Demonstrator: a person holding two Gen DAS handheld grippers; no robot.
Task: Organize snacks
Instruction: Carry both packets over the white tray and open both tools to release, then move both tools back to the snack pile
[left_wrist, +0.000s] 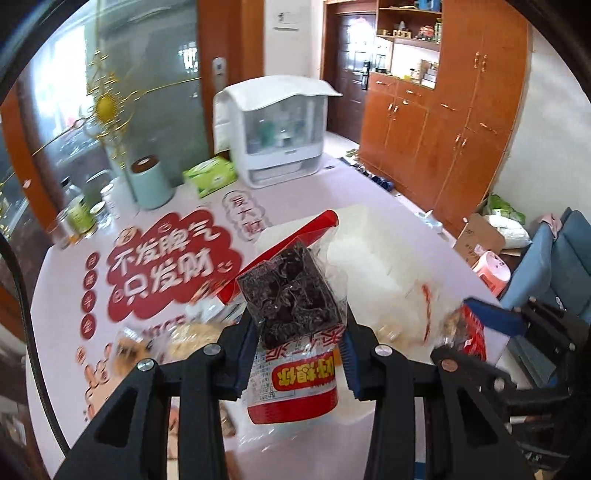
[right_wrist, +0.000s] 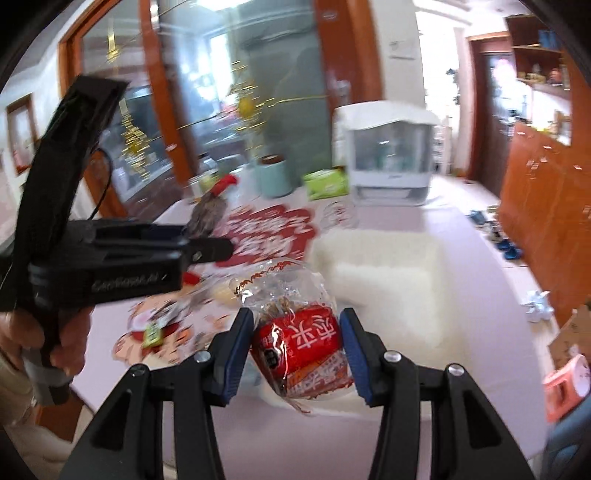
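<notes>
Above pink printed table (left_wrist: 55, 295): left gripper (left_wrist: 297, 354) clamped on clear red-ended packet of dark snack (left_wrist: 291, 314); right gripper (right_wrist: 297, 347) clamped on clear red-labelled snack packet (right_wrist: 299, 339); white plastic bin (right_wrist: 388, 266) beyond.

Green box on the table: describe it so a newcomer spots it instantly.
Find the white cabinet with a clear front at the far end of the pink table. The green box lies on the table just left of it, between it and the mint canister. It is the only bright green, flat rectangular thing in that far row.
</notes>
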